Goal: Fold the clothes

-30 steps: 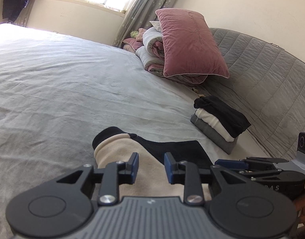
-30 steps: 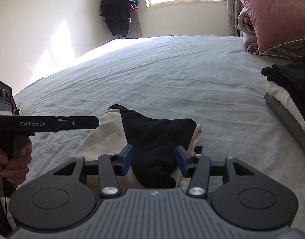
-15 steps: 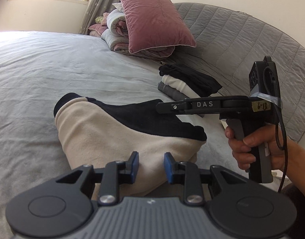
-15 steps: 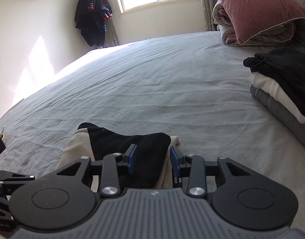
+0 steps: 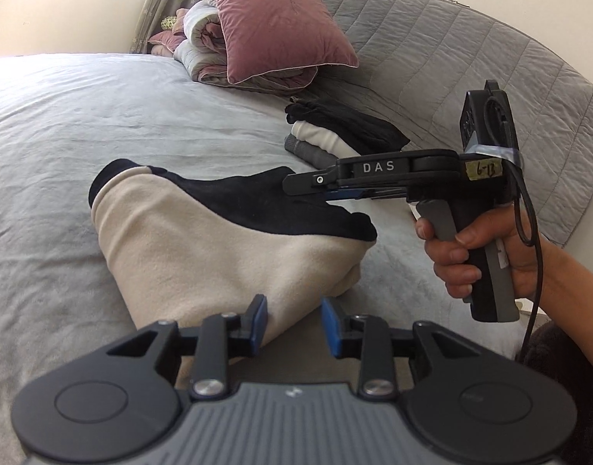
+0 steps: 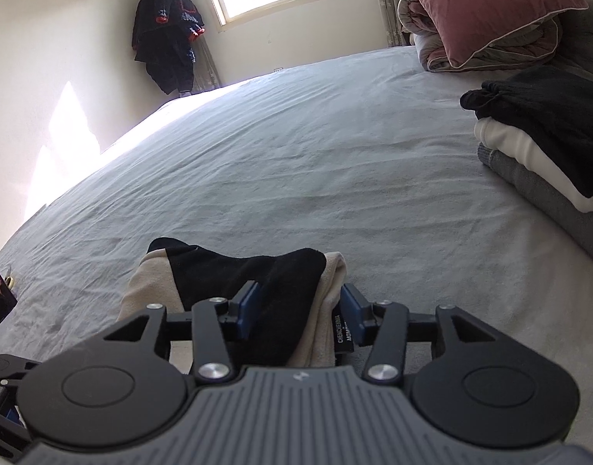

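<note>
As right gripper [image 6: 296, 312] jaws reopened, garment [image 6: 281, 294] between.

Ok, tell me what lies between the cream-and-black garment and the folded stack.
Only bare grey bedsheet lies between the garment and the folded stack, as the right wrist view shows.
</note>
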